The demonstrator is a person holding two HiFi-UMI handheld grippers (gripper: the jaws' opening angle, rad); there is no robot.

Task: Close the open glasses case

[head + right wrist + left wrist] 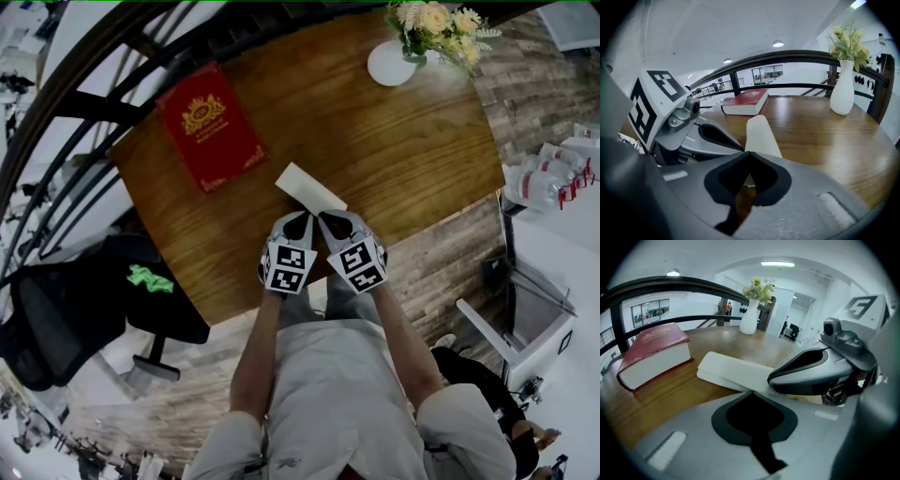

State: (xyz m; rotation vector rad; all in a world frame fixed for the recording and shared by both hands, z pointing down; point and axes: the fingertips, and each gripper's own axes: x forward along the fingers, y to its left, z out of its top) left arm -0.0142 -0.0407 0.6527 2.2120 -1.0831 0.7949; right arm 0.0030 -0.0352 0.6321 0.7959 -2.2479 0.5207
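Lying toward the near edge of the wooden surface (pixel 403 159), the white glasses case (pixel 309 187) had its lid down on its base, with only a seam showing; whether it had latched was unclear. The left claw (pixel 302 218) and right claw (pixel 328 218) were each pinched together on nothing, tips side by side just beside the case, likely for pressing the lid. A red book (pixel 208 127) lay well apart, toward the far left edge.
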